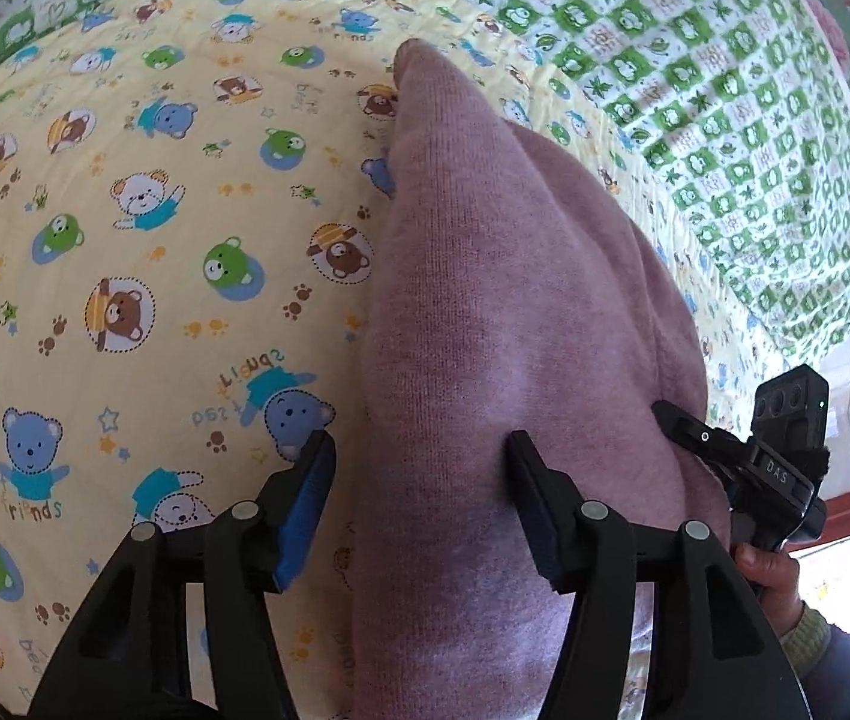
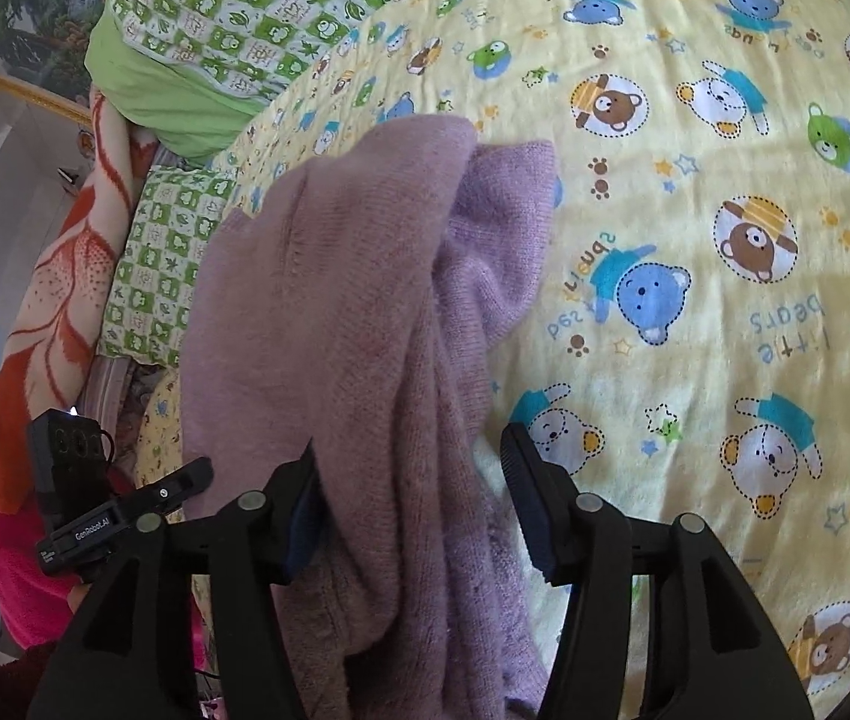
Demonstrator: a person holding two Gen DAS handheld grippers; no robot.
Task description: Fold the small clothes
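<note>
A small mauve knitted garment (image 1: 502, 312) lies bunched in a long heap on the yellow bear-print bedsheet (image 1: 125, 240). My left gripper (image 1: 419, 450) is open, its jaws wide apart, with the garment's near part between and under them. In the right wrist view the same garment (image 2: 353, 312) shows folded over itself, a paler lilac layer underneath. My right gripper (image 2: 410, 456) is open with the garment between its jaws. The right gripper's body (image 1: 778, 462) shows in the left wrist view beside the garment; the left gripper's body (image 2: 101, 498) shows at lower left in the right wrist view.
A green-and-white checked quilt (image 1: 724, 90) lies along the far side of the bed. An orange patterned blanket (image 2: 59, 276) and a pink cloth (image 2: 17, 570) lie at the bed's edge. A framed picture (image 2: 23, 18) hangs on the wall.
</note>
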